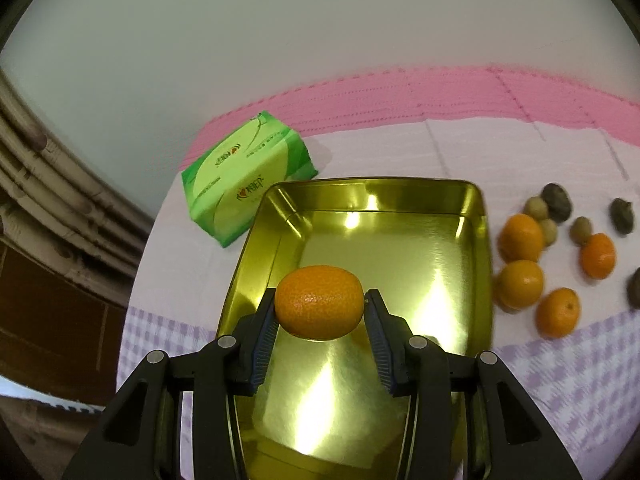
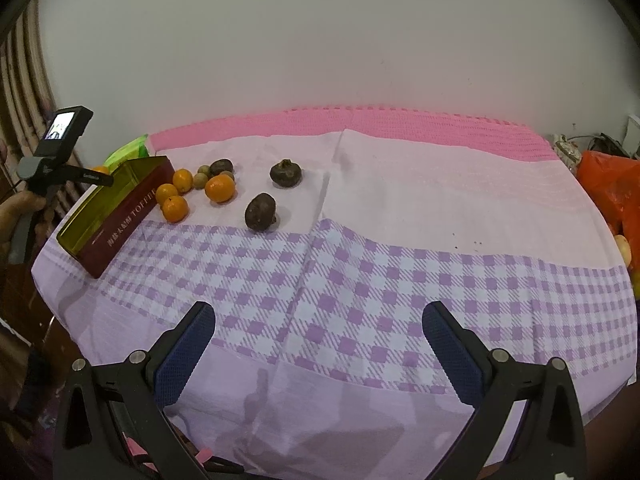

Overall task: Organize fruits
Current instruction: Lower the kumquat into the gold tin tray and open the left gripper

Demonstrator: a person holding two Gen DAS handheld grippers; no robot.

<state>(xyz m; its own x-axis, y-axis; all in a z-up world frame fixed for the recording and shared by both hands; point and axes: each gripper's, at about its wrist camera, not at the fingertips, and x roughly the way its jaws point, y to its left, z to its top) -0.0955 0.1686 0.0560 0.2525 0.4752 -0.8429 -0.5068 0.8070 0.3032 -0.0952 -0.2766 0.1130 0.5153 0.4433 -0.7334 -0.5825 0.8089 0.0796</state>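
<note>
My left gripper (image 1: 320, 300) is shut on an orange tangerine (image 1: 319, 302) and holds it above the near half of an open gold tin (image 1: 476, 240), which holds nothing else. Several tangerines (image 1: 520, 284), small green-brown fruits (image 1: 536, 208) and dark brown fruits (image 1: 556, 196) lie on the cloth right of the tin. In the right wrist view the tin (image 2: 120, 220) sits at the far left with the tangerines (image 2: 219, 189) and dark fruits (image 2: 260, 212) beside it. My right gripper (image 2: 318, 332) is open and empty, low over the checked cloth, far from the fruit.
A green tissue pack (image 1: 248, 176) lies behind the tin's left corner. The table has a lilac checked cloth (image 2: 360, 280) and a pink mat (image 2: 400, 128) along the wall. An orange bag (image 2: 612, 184) sits beyond the table's right edge.
</note>
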